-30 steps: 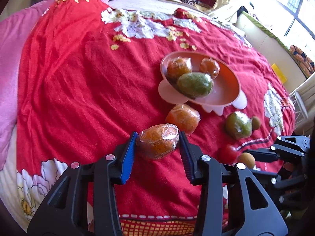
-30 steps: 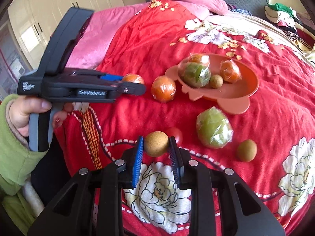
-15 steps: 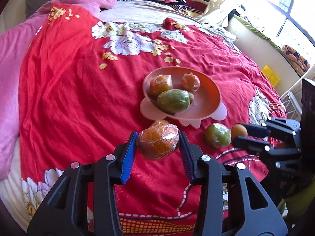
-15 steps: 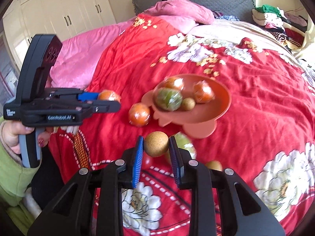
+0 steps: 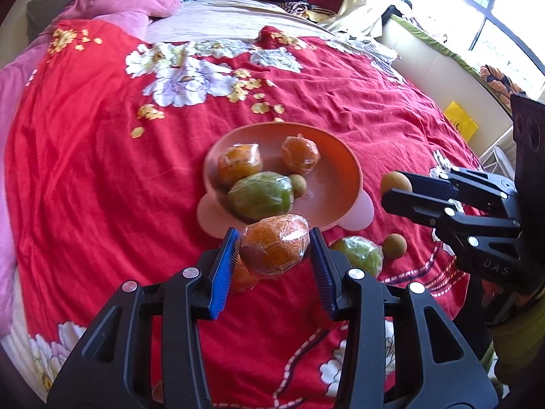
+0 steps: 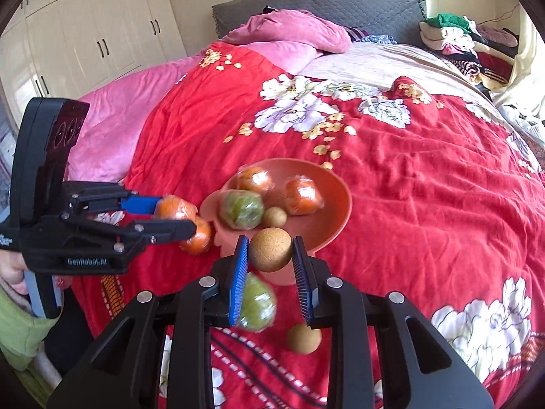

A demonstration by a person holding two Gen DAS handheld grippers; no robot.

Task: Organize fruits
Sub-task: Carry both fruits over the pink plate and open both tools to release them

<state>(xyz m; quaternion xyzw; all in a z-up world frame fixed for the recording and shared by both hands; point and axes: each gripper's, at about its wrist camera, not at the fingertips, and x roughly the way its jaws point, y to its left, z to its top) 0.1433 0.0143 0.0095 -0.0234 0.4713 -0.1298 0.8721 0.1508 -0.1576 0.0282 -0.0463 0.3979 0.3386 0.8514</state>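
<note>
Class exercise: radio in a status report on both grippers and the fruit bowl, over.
Left gripper shut on wrapped orange. Right gripper shut on brown fruit. Bowl holds four fruits; nothing blocks it.

1. Left gripper: black plastic frame with triangular cut-outs, silver round screw heads, and blue ribbed pads inside both fingers.
2. Right gripper: same black frame, silver screws and blue ribbed pads.
3. Left gripper side face: white lettering "GenRobot.AI"; grey-blue handle.
4. Person's sleeve: green, with a pale inner cuff.
</note>
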